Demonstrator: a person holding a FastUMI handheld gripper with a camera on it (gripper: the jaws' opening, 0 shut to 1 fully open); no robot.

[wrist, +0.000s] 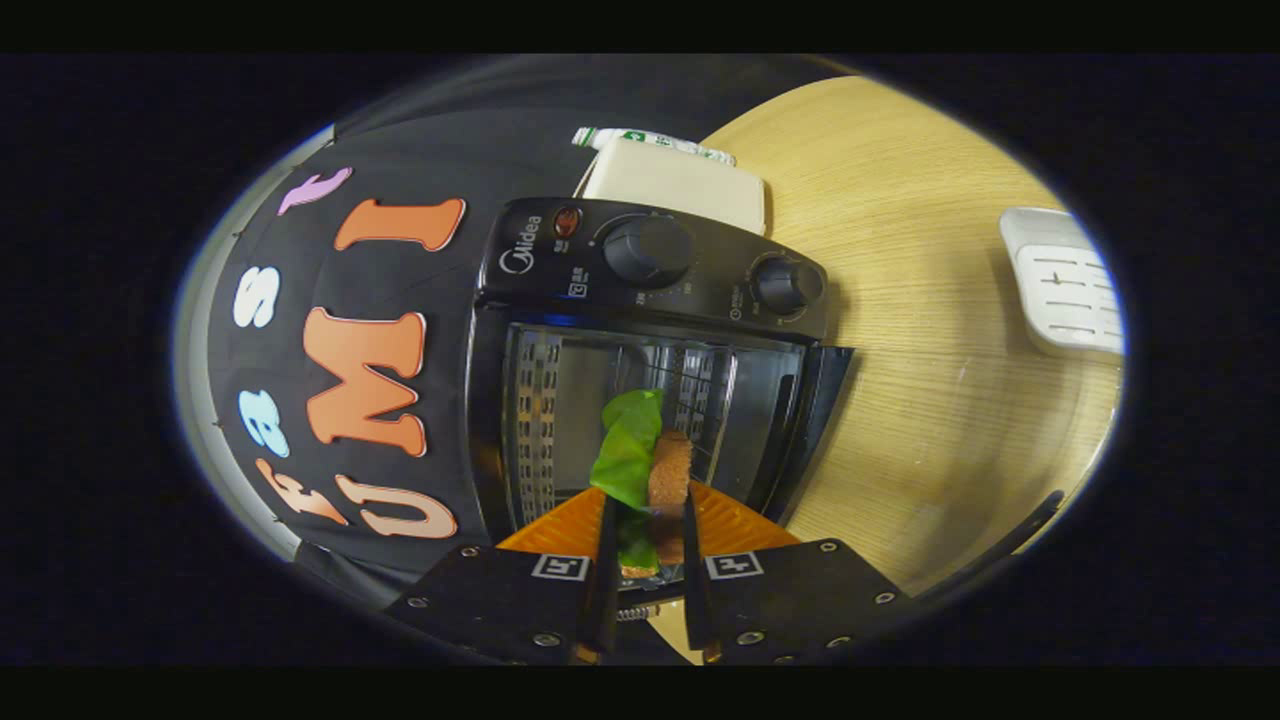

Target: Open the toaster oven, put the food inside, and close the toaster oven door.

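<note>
While our gripper [647, 545] clenches both fingers on the food [645, 460], we see a green leaf pressed against a brown, crumbed slab, standing on edge. It sits between the fingers, just before the toaster oven [650, 350], whose door [810, 420] hangs open toward the wooden table [930, 400].

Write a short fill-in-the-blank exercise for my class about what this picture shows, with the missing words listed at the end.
1. The toaster oven door is ____.
2. The gripper has its jaws shut on the ____.
3. The oven stands on a ____ table.
4. On the oven's control panel sit ____ round knobs.

Missing words: open; food; wooden; two
</note>
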